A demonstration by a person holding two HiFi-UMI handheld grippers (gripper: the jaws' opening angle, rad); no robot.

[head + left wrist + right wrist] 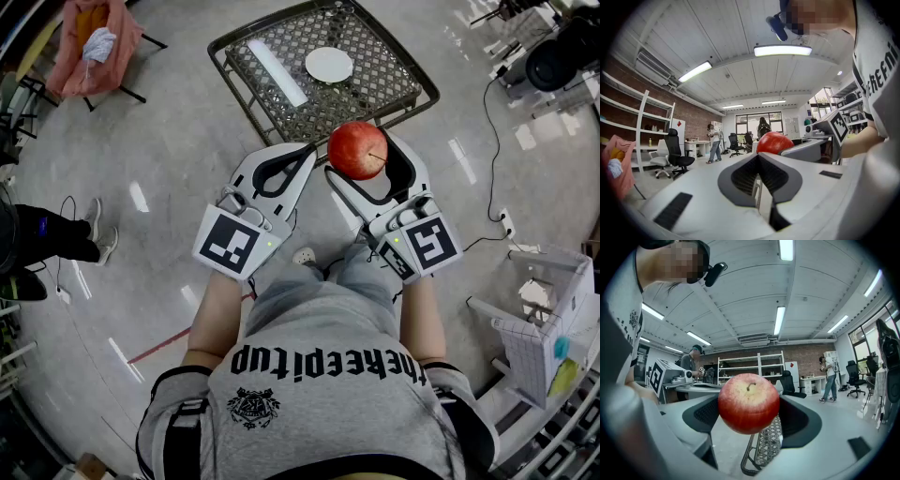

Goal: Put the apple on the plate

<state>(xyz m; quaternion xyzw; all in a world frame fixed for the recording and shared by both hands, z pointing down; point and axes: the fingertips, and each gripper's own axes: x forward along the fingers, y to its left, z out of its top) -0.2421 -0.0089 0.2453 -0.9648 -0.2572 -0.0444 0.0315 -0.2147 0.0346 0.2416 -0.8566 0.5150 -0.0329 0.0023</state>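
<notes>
A red apple (357, 150) (749, 402) sits between the jaws of my right gripper (362, 153) (749, 405), which is shut on it and held level in front of me, above the floor. The stem faces the right gripper's camera. The left gripper (302, 152) (758, 157) is close beside it on the left, its jaws together with nothing in them; from there the apple (774, 142) shows just beyond the tips. A small white plate (329, 65) lies on a metal mesh table (281, 89) (765, 451) on the floor ahead of the apple.
A chair draped in pink cloth (94, 42) stands at the far left. A bystander's legs (52, 236) are at the left edge. Cables (494, 131) run over the floor on the right, near a white rack (544, 323). Office chairs (675, 152) and shelves stand further off.
</notes>
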